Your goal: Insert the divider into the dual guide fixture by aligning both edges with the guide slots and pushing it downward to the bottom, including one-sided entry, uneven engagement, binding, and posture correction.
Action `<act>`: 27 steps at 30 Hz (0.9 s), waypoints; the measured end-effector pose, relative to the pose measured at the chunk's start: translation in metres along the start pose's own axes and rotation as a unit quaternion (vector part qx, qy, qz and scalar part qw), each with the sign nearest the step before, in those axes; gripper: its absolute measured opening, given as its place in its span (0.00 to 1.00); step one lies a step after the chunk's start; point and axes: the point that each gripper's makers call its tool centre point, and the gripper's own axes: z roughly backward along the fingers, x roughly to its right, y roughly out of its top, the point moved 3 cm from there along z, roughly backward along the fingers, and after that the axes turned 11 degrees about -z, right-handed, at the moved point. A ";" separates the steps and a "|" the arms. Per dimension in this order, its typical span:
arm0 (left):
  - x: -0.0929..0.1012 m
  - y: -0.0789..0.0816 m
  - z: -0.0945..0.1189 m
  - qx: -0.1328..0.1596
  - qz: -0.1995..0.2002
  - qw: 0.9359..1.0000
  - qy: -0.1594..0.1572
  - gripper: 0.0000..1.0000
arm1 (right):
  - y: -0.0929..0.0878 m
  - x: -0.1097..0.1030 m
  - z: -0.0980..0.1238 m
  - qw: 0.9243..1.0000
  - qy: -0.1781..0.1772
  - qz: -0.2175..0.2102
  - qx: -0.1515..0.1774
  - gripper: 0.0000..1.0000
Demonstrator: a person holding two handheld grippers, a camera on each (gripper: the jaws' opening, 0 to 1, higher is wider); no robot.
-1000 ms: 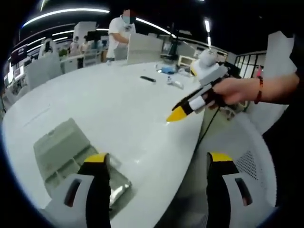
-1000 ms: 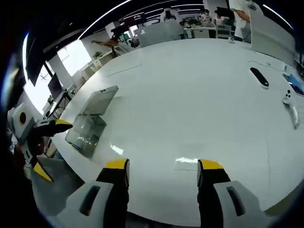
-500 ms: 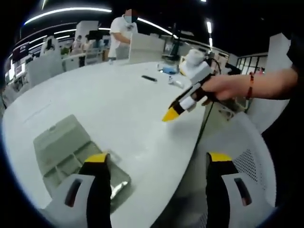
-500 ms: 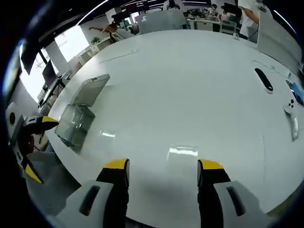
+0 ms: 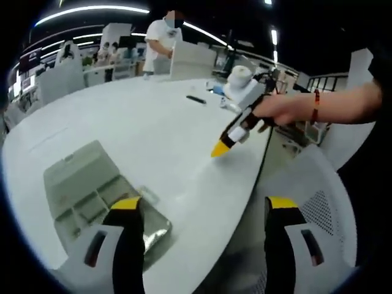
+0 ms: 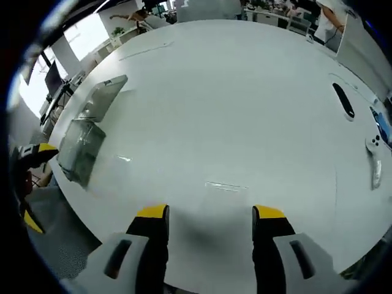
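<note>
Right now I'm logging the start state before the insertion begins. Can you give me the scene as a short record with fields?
surface: white table
fixture: clear dual guide fixture at the table's near edge, nothing gripped in it
flat part: grey divider lying on the table, touching the fixture's far side
left hand-held gripper: open, empty, jaws over the fixture
right hand-held gripper: open, empty, over bare table
other items: black remote and white controller at the far side
stage: divider not yet picked up
</note>
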 end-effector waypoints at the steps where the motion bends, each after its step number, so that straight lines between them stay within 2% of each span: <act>1: 0.000 0.000 0.000 -0.001 -0.001 1.000 -0.001 0.79 | 0.000 0.000 0.000 1.000 -0.001 0.002 -0.001 0.51; 11: 0.004 -0.003 -0.004 0.004 0.012 1.000 -0.006 0.79 | 0.000 0.007 -0.007 1.000 -0.022 0.006 -0.021 0.47; 18: 0.005 -0.003 -0.005 0.011 0.021 1.000 -0.010 0.78 | 0.007 0.010 -0.011 0.999 -0.033 0.009 -0.029 0.44; 21: 0.004 -0.003 -0.005 0.011 0.023 1.000 -0.009 0.78 | 0.005 0.009 -0.011 0.997 -0.053 0.044 -0.041 0.42; 23: 0.004 -0.003 -0.005 0.010 0.023 1.000 -0.008 0.78 | 0.005 0.002 -0.010 0.997 -0.041 0.045 -0.041 0.38; 27: 0.006 -0.005 -0.006 0.008 0.023 1.000 -0.012 0.78 | 0.005 0.000 -0.009 0.997 -0.043 0.045 -0.049 0.34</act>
